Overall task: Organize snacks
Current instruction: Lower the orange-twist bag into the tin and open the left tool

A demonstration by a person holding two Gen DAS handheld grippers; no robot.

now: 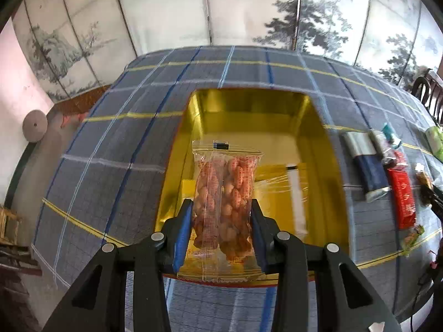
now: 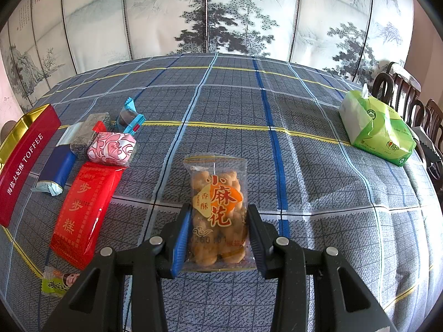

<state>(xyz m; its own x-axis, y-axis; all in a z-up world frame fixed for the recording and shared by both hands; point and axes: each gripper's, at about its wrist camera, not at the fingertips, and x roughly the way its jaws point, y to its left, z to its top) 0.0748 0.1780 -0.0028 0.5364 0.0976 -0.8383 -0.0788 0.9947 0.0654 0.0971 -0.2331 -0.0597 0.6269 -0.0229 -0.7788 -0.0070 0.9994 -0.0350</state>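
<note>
- pinching a clear packet of twisted dough snacks (image 1: 224,202) by its two long edges, the left gripper (image 1: 221,227) holds it over the open gold tin (image 1: 326,149); the packet's red print is seen from the back and cannot be read.
- one clear wrapper with a white strip (image 1: 296,191) lies inside the tin.
- the tin's red outer wall (image 2: 25,163) reads "toffee" after a line of chinese characters.
- the right gripper (image 2: 218,235) pinches a second clear packet (image 2: 217,213), labelled "小麻花" with "香酥" on an orange patch, low over the plaid tablecloth (image 2: 304,152).
- beside the tin, on the cloth: one red pack (image 2: 83,210) reading "步步糕", one navy bar (image 2: 55,171), one pink-and-white pack (image 2: 112,148), one dark seeded bar (image 2: 91,132), one blue-wrapped sweet (image 2: 130,119), one small green-edged sweet (image 2: 56,280).
- one green tissue pack (image 2: 379,130) sits well apart, far right.
</note>
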